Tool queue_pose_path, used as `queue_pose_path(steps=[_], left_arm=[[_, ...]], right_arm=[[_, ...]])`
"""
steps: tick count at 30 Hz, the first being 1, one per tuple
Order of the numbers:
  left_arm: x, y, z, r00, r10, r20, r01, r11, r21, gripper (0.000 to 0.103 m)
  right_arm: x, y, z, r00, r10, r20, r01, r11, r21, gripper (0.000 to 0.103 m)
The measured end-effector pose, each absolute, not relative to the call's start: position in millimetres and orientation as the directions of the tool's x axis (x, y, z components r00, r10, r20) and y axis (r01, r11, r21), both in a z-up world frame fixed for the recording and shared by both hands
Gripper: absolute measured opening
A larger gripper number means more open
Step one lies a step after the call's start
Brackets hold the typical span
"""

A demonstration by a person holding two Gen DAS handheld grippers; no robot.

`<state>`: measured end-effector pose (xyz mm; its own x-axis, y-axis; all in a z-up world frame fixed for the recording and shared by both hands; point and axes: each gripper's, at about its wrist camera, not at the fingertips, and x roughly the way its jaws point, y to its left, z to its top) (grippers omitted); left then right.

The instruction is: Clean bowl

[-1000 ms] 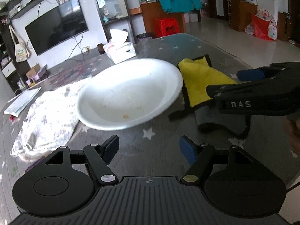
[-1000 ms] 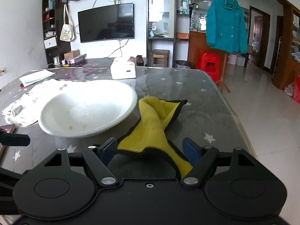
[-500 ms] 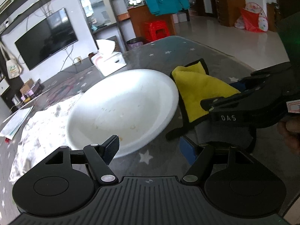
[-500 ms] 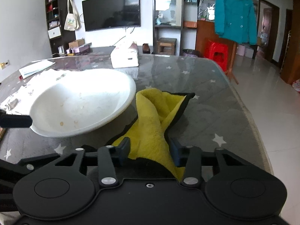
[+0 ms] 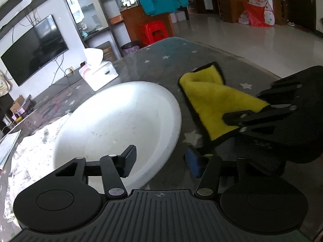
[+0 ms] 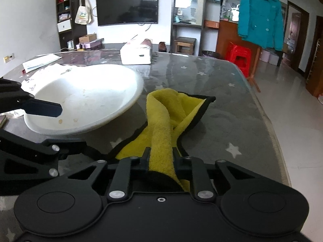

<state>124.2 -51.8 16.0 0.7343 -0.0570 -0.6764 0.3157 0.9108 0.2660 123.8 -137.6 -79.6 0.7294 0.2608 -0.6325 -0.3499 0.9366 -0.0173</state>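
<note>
Right gripper [image 6: 160, 158] clamps yellow cloth [image 6: 161, 133]; left gripper [image 5: 161, 159] closing astride bowl [image 5: 121, 125] rim.

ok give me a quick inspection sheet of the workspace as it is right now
surface: grey table with a star pattern, glossy.
job's things: white bowl upright on the table, small brownish specks inside; yellow cloth with black edging lies beside it.
clutter: tissue box behind the bowl; crumpled white cloth and papers on the far side of the bowl.
grippers: right gripper shut on the yellow cloth; left gripper closing, with the bowl's near rim between its fingers, contact unclear.
cables: wires hang below the wall television; none seen on the table.
surroundings: teal jacket hanging, red stool, shelves, tiled floor.
</note>
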Motion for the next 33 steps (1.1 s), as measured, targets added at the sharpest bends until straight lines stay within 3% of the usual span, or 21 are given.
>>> queue_pose_path(steps=[4,8,21,33], left_arm=[[131.0,-54.1,10.9,0.720,-0.067,-0.691,0.337,0.904,0.264,0.029],[137.7,-56.8,6.0,0.709,-0.063,-0.702,0.351,0.896,0.274,0.024],[142.8,-59.7,-4.1,0.720,-0.066,-0.691,0.420,0.834,0.358,0.017],[125.3,-55.2,-6.5,0.688,-0.165,-0.707,0.549,0.756,0.357,0.016]], right_arm=[[115.0,-144.7,-79.6,0.737,0.245,-0.630,-0.340,0.940,-0.032,0.020],[101.3,-150.2,-78.7,0.731,0.248,-0.636,-0.354,0.934,-0.041,0.020],[81.8,-144.7,-75.3,0.682,0.343,-0.646,-0.471,0.882,-0.030,0.020],[78.0,-148.0,-72.9,0.609,0.443,-0.658,-0.562,0.826,0.036,0.020]])
